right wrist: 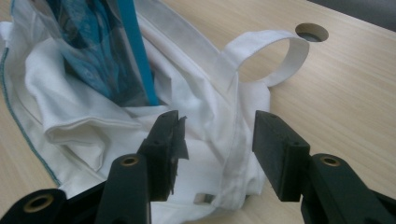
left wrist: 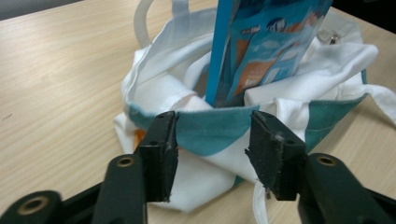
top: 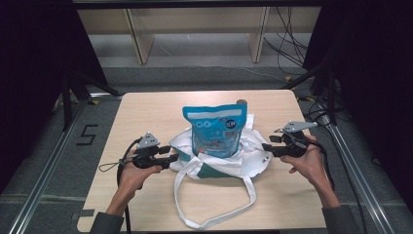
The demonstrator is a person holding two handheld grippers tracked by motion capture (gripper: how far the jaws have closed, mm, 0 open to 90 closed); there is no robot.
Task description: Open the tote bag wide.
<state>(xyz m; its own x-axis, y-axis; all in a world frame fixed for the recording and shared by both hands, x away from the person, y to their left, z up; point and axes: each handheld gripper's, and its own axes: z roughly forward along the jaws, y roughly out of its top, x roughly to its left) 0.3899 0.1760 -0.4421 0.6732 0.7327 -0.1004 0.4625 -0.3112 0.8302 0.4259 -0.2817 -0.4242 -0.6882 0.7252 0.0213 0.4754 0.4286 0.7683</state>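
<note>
A blue snack pouch (top: 215, 129) stands upright inside a crumpled white tote bag (top: 246, 161) with a teal band, in the middle of the wooden table (top: 146, 112). My left gripper (top: 173, 153) is open at the bag's left edge; in the left gripper view the teal rim (left wrist: 210, 128) lies just beyond its fingertips, with the pouch (left wrist: 261, 42) behind it. My right gripper (top: 265, 147) is open at the bag's right edge, and white cloth (right wrist: 210, 116) lies between and beyond its jaws, beside the pouch (right wrist: 107, 51).
The bag's long white handle loop (top: 214, 214) trails toward the table's near edge. Another handle (right wrist: 285, 60) arches up near a round cable hole (right wrist: 312, 31) in the tabletop. Shelving and cables stand beyond the far edge.
</note>
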